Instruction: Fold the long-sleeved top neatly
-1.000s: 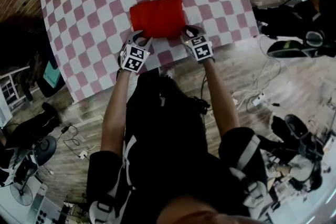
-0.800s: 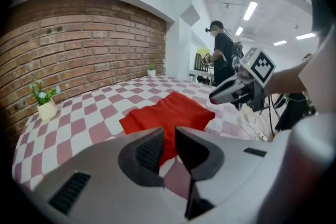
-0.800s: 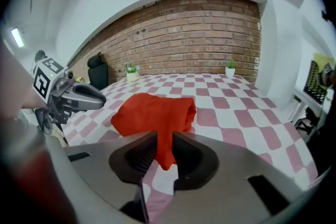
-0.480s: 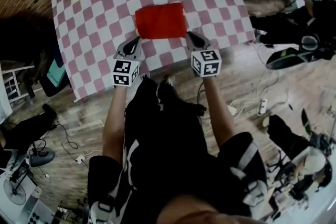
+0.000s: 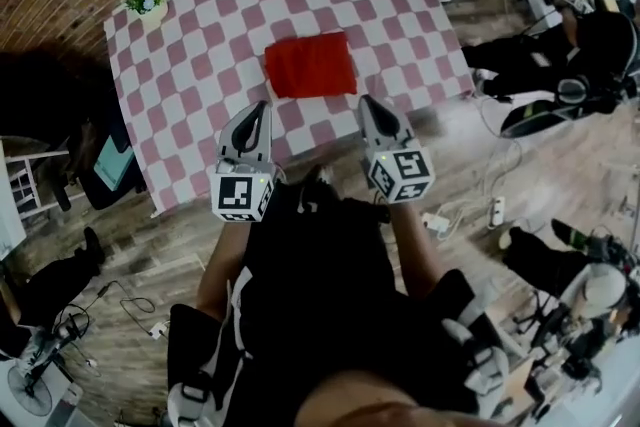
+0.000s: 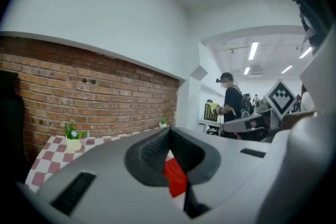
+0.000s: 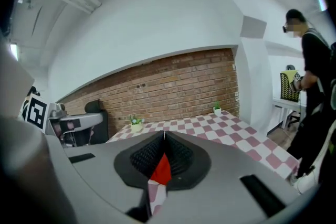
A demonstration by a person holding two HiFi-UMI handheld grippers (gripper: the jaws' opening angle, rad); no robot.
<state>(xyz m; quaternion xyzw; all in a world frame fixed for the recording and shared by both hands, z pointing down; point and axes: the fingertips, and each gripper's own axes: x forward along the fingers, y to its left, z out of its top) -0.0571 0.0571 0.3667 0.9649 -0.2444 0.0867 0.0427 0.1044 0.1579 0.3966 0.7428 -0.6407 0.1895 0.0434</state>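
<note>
Jaws on both grippers were together and held nothing. The left gripper (image 5: pixel 259 107) showed its two jaws meeting along a fine seam in its own view. The right gripper (image 5: pixel 365 101) had just been closing, and its jaws likewise met with nothing between them. The red sliver below each seam was not cloth in a grip. It was the long-sleeved top (image 5: pixel 310 65) lying on the worktop (image 5: pixel 190 80), glimpsed through the gap under the closed jaws.

The top lay as a compact red rectangle near the middle of the pink-and-white checked worktop. Its edges ran roughly square to the checks, and no sleeve or hem strayed out, as far as the head view showed. Both grippers hung in the air near the worktop's near edge, one to each side, pointing toward the top but well apart from it.

That placing read as a finished fold. With the jaws empty and clear of the cloth, nothing could drag a layer loose or pull the bundle askew. A small potted plant (image 5: pixel 147 1) stood at the far left corner, well clear of the top.
</note>
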